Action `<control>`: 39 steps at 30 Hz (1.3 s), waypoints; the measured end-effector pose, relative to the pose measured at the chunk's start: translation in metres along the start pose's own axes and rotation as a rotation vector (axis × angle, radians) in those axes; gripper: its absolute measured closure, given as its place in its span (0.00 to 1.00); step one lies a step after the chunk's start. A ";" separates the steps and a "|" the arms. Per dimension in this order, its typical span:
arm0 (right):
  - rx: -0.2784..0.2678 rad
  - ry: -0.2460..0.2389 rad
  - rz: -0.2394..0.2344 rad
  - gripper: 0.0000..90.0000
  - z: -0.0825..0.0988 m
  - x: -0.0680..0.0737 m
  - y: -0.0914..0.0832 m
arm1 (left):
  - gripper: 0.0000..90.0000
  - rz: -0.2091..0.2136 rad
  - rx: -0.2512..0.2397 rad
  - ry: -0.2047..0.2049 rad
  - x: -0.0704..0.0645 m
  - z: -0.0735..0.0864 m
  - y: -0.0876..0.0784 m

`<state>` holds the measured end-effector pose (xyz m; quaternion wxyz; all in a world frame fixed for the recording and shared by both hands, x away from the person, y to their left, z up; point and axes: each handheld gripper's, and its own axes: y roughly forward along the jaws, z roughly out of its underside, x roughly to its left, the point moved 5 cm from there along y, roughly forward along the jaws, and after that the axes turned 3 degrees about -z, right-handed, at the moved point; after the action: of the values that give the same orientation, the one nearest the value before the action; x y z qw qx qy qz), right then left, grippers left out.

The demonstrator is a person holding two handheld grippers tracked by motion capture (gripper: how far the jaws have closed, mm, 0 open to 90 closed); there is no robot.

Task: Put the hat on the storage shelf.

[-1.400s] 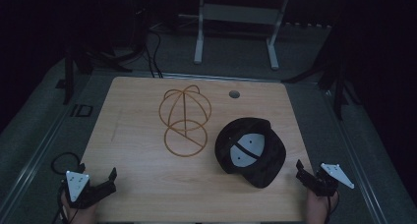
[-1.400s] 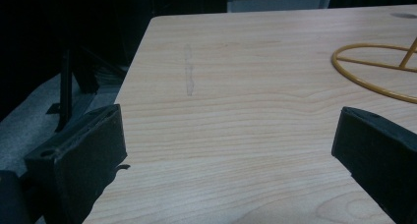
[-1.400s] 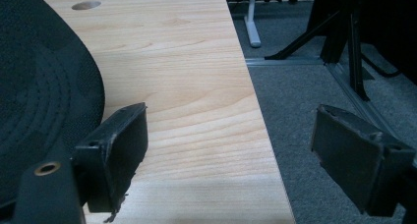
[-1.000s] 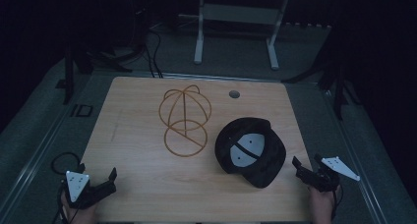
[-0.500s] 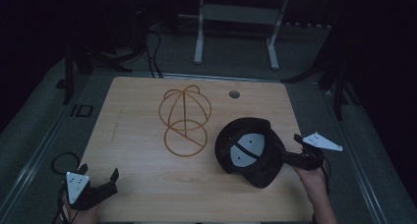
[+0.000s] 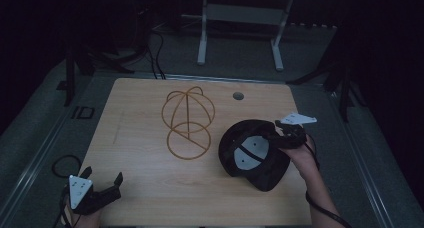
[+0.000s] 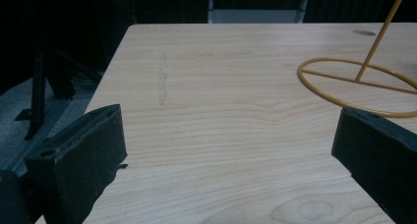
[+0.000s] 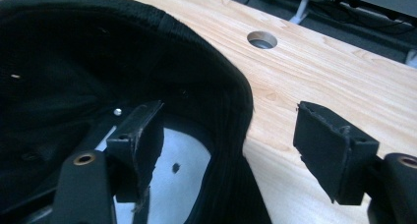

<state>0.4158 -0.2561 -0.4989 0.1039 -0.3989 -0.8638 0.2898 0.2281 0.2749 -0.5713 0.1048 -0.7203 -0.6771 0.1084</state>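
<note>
Cap [image 6: 255, 155] upside down right of wire stand [image 6: 188, 123]; right gripper [image 8: 231, 150] straddles rim, jaws closing, apparently not pinching yet. Left gripper [image 6: 102, 185] open, idle.

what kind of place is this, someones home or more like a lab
Probably a lab or recording room, not a home: a bare wooden table with a cable hole, loose cables on grey floor, a metal stand behind, dark surroundings.

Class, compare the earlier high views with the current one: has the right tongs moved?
Yes. The right tongs has moved up the table from its near right corner to the cap, its jaws closing astride the rim.
</note>
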 end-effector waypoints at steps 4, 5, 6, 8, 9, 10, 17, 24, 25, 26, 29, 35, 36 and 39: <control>0.064 -0.060 -0.013 0.39 -0.007 0.002 0.012 | 0.00 0.022 -0.012 -0.010 -0.002 -0.001 0.001; 0.075 -0.069 -0.020 0.39 -0.008 0.003 0.015 | 0.00 0.026 -0.010 -0.013 -0.003 0.000 0.001; 0.075 -0.069 -0.020 0.39 -0.008 0.003 0.015 | 0.00 0.026 -0.010 -0.013 -0.003 0.000 0.001; 0.086 -0.073 -0.015 0.44 -0.010 0.003 0.021 | 0.00 0.037 -0.009 -0.011 -0.004 0.000 0.001; 0.116 -0.086 -0.008 0.51 -0.009 0.005 0.028 | 0.00 0.051 -0.016 -0.023 -0.004 -0.001 0.001; 0.125 -0.103 0.013 0.60 -0.009 0.006 0.031 | 0.00 0.051 -0.016 -0.023 -0.004 -0.001 0.001; 0.128 -0.116 0.005 0.97 -0.008 0.010 0.033 | 0.00 0.041 0.010 0.004 -0.005 0.002 0.003; 0.096 -0.108 -0.053 0.98 -0.009 0.013 0.022 | 0.02 0.047 0.019 0.031 -0.009 0.002 0.004; 0.080 -0.090 -0.071 0.98 -0.009 0.013 0.018 | 0.02 0.043 0.027 0.050 -0.012 0.003 0.004; 0.080 -0.090 -0.071 0.98 -0.009 0.013 0.018 | 0.02 0.043 0.027 0.050 -0.012 0.003 0.004; 0.034 -0.052 -0.085 0.98 -0.012 0.013 0.008 | 0.02 0.087 0.012 0.039 -0.021 0.000 0.002; -0.064 -0.016 -0.075 0.98 -0.019 0.013 -0.017 | 0.02 0.262 0.108 0.027 -0.064 -0.007 0.000; -0.064 -0.016 -0.075 0.98 -0.019 0.013 -0.017 | 0.02 0.262 0.108 0.027 -0.064 -0.007 0.000; -0.097 -0.018 -0.051 0.98 -0.027 0.014 -0.031 | 0.02 0.336 0.132 0.115 -0.100 -0.015 -0.005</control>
<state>0.3983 -0.2506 -0.4591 0.0841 -0.3789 -0.8875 0.2484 0.2216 0.1753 -0.5541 0.1710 -0.8197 -0.5316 0.1272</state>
